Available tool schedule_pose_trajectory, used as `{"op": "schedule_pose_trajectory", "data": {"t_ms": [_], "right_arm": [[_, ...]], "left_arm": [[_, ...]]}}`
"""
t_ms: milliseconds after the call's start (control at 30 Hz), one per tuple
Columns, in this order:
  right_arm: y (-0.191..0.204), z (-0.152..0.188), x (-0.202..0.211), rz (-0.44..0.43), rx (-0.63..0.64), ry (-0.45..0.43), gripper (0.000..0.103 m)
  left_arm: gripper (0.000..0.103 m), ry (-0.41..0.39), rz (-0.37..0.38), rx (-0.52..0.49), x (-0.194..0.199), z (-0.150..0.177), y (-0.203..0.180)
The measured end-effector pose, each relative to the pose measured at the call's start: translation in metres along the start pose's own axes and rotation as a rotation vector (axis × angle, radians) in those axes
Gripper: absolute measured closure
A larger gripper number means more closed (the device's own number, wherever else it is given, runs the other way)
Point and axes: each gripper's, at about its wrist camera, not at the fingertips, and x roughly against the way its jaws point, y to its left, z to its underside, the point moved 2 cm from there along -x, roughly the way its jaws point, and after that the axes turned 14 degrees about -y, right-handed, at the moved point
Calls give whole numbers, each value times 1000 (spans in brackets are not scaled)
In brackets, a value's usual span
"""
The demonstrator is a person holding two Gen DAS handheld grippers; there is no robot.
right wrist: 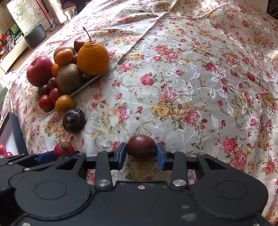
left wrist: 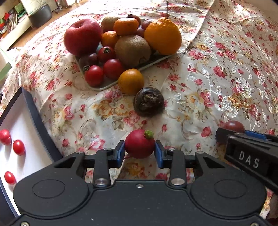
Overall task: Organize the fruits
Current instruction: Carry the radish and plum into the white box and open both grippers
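Two handheld grippers work side by side over a surface draped in a cream floral cloth (right wrist: 173,83). The left gripper (left wrist: 139,151) has its blue fingers (left wrist: 119,153) closed onto a red radish (left wrist: 139,143) with a green stub on top. The right gripper (right wrist: 141,153) has its fingers (right wrist: 160,156) pressed against both sides of a dark red-brown round fruit (right wrist: 141,146). Ahead and to the left, a pale tray (left wrist: 104,87) is heaped with a red apple (left wrist: 81,36), a large orange (left wrist: 162,35), kiwis, mandarins and cherry tomatoes; its near edge meets a small orange fruit (left wrist: 131,81) lying on the cloth. Just beside that sits a dark, wrinkled round fruit (left wrist: 148,101). Wide open cloth stretches to the right of the grippers. At far left, a white tray with a dark rim (left wrist: 37,118) holds small red fruits and is cut off by the frame. Beyond the cloth's far left edge, a wooden floor, a dark bin (left wrist: 40,15) and cluttered shelves appear, blurred and hard to read.
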Motion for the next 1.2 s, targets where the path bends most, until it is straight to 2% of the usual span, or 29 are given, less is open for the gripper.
{"op": "schedule_pose_trajectory", "data": {"t_ms": [233, 400, 567, 733, 867, 1000, 1200], "right_arm": [[10, -2, 14, -25, 13, -14, 65], [36, 3, 26, -69, 69, -12, 65], [84, 19, 36, -152, 155, 23, 65], [143, 42, 44, -252, 253, 82, 65], [193, 62, 51, -311, 340, 126, 65], [235, 76, 50, -331, 409, 153, 65], [278, 82, 37, -282, 476, 150, 65]], "left_arm": [[58, -20, -24, 43, 29, 7, 30], [58, -12, -67, 103, 49, 16, 70], [58, 22, -127, 172, 60, 28, 121], [58, 77, -137, 264, 63, 45, 173], [58, 84, -188, 315, 67, 52, 214], [58, 73, -217, 426, 68, 53, 253], [58, 72, -253, 555, 53, 54, 294]]}}
